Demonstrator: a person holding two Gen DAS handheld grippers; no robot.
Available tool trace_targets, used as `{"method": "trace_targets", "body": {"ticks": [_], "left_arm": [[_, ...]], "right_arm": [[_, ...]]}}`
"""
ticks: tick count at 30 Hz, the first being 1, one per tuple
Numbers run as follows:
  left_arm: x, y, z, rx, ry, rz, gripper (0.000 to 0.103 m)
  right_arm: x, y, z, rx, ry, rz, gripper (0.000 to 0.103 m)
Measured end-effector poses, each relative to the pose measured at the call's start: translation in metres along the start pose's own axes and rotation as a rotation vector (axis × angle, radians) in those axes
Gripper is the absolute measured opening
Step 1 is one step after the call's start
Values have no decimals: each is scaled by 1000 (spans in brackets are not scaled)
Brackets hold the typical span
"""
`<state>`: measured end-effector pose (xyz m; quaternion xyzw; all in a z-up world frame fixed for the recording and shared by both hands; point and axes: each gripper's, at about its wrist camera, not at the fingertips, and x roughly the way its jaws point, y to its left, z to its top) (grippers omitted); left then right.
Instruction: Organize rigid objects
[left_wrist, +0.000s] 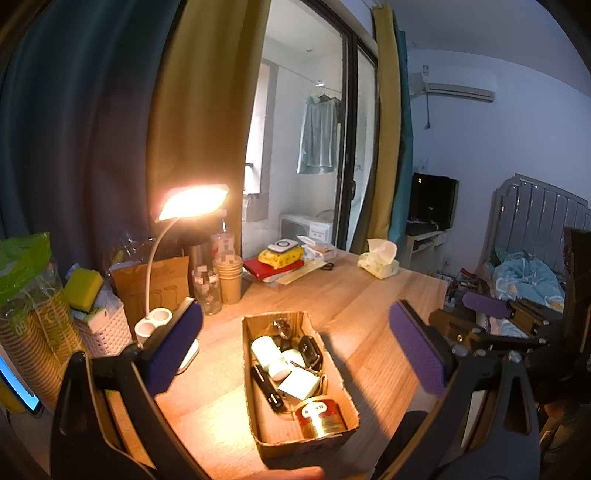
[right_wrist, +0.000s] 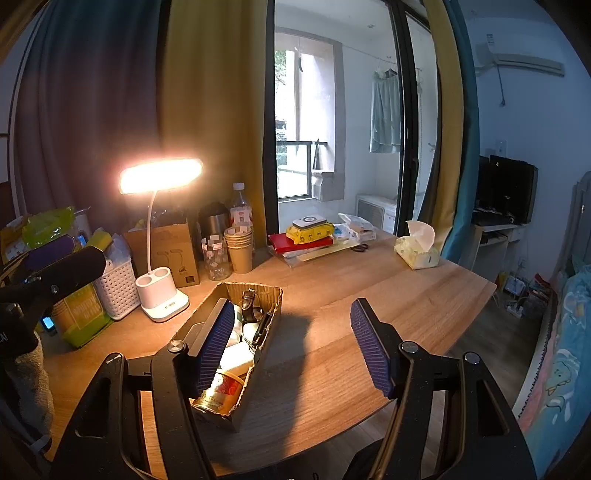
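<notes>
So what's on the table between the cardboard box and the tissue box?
Nothing: in both wrist views the stretch of wooden table between the cardboard box and the tissue box is bare, crossed only by shadow.

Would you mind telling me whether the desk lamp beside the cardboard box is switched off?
No, the desk lamp is lit, its head glowing warm and bright over the cardboard box on the wooden table.

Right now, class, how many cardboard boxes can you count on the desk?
2. One open tray box holding small items sits at the desk's middle front; one taller brown box stands behind the lamp base. Others may hide in the left clutter.
</notes>
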<state>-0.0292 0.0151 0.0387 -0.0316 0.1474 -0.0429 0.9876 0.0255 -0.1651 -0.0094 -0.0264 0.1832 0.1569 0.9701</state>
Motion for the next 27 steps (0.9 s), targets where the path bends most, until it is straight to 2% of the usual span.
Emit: {"method": "trace_targets", "body": {"ticks": [27], "left_arm": [[2, 0, -2, 8, 2, 1, 102]], "right_arm": [[5, 3, -6, -12, 12, 6, 69]]}}
